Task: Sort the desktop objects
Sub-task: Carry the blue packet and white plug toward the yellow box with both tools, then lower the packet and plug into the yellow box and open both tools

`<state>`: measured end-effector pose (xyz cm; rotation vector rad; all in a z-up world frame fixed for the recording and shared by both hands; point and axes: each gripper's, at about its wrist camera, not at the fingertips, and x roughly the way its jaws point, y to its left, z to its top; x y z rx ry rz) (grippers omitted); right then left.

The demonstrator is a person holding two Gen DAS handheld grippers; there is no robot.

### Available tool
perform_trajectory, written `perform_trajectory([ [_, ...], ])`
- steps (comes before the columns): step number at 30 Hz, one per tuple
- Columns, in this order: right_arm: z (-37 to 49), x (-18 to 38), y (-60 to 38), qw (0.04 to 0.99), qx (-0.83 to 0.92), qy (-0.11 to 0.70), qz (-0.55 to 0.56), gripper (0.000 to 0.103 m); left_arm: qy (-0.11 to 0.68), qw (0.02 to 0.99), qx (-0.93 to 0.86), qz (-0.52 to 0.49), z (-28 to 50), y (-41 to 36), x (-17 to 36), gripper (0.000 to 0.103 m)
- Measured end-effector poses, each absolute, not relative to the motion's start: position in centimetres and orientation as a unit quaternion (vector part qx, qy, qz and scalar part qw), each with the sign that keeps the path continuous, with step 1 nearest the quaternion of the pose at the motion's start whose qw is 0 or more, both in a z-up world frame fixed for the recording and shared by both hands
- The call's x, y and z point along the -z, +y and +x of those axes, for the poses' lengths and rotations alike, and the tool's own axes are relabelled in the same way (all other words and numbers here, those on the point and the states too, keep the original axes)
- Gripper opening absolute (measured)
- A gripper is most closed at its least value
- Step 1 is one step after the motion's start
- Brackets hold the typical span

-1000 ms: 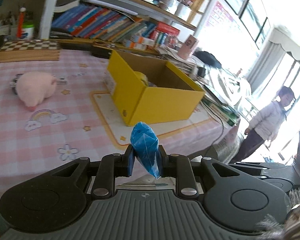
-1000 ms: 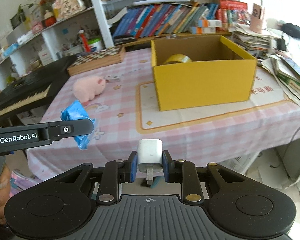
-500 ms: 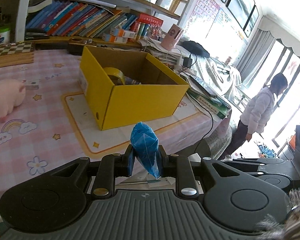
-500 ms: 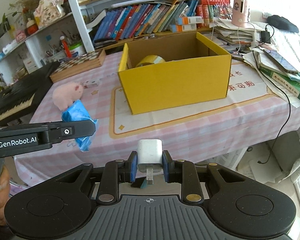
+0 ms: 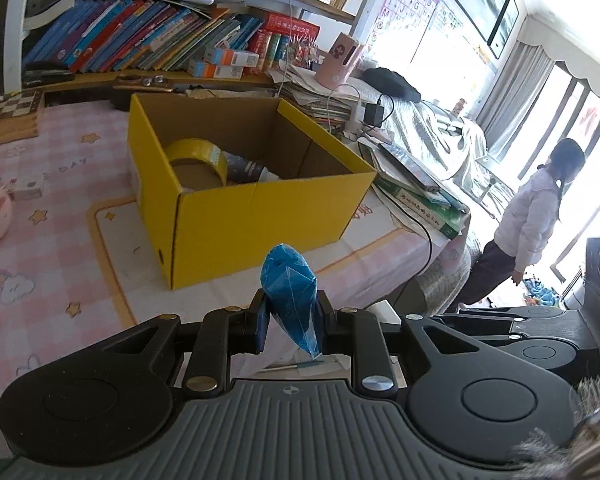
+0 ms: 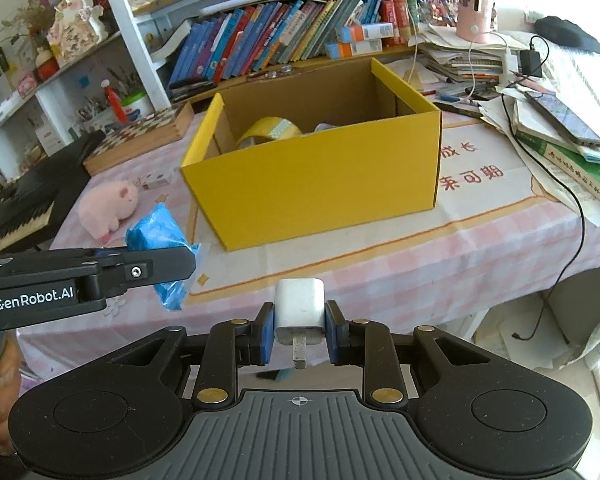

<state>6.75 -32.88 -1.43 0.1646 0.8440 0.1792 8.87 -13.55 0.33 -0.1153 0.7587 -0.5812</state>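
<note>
Both grippers closing in on the yellow box [image 6: 312, 176]

Box looms bigger than a second ago — left gripper [image 5: 290, 316] pinches the blue packet [image 5: 290, 292], right gripper [image 6: 299, 330] grips the white charger [image 6: 299, 306], drop-off looks next.

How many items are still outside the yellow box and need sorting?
3: blue packet in the left gripper, white charger in the right gripper, pink plush pig on the table. Others may be hidden.

"GenRobot.AI" on left tongs [image 6: 160, 270]
</note>
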Motion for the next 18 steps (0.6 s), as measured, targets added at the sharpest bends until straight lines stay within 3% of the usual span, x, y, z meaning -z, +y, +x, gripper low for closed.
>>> perform_trajectory([
  [18, 15.7, -2.0, -37.7, 0.934, -0.118, 0.333, 0.063, 0.025, 0.280, 0.928, 0.247, -0.008, 15.8, -19.1, -3.8, 0.021],
])
